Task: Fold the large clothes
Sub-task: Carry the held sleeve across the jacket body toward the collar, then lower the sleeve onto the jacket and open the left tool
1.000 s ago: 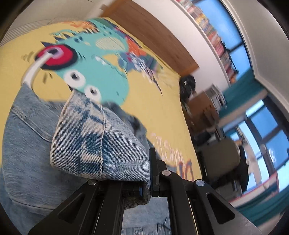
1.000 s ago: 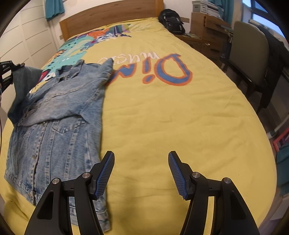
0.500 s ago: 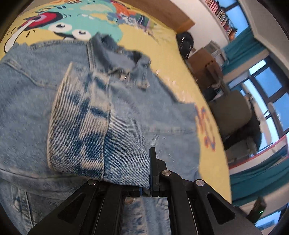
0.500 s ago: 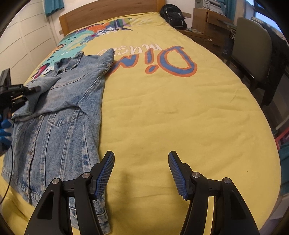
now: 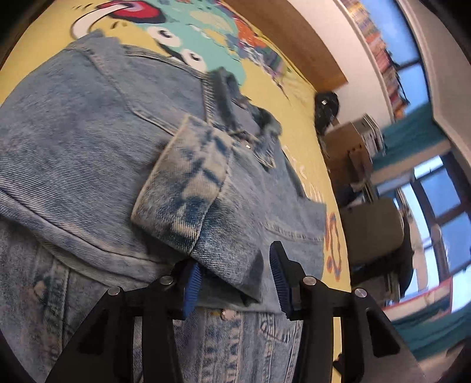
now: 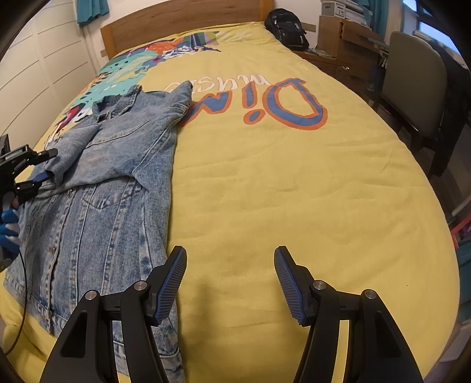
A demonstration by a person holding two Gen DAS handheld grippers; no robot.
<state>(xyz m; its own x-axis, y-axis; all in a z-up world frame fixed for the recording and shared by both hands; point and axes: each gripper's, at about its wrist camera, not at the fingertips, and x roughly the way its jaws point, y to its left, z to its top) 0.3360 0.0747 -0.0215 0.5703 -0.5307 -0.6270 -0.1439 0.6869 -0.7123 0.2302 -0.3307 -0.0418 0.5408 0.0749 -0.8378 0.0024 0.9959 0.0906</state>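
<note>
Starting at your left: the left gripper [image 5: 234,282] has just let go. A second ago its jaws were clamped on the sleeve cuff [image 5: 188,188] and carrying it over; now they stand wide apart, and the cuff lies on the chest of the denim jacket [image 6: 97,182], its end still sitting loosely between the open pads. So that sleeve is folded in across the front, and you've got one fold down, I'd say.

The jacket itself lies flat along the left side of the yellow bedspread [image 6: 294,191], collar [image 6: 117,103] toward the wooden headboard [image 6: 182,23], hem toward you. Its left edge runs close to the bed's left side, so there's little room to work out there. Back the left gripper straight off so you don't drag the cuff with it.

Moving right: the other sleeve looks tucked already, with its shoulder corner poking toward the printed lettering [image 6: 265,100]. The right gripper [image 6: 229,282] hovers low over bare bedspread just beside the jacket's hem, jaws wide and holding nothing.

Further right it's all open bedspread, plenty of space to swing a fold across. Mind the far edge, though: a chair [image 6: 418,85] and a desk stand just beside the bed, with a black backpack [image 6: 287,28] up at the top corner.
</note>
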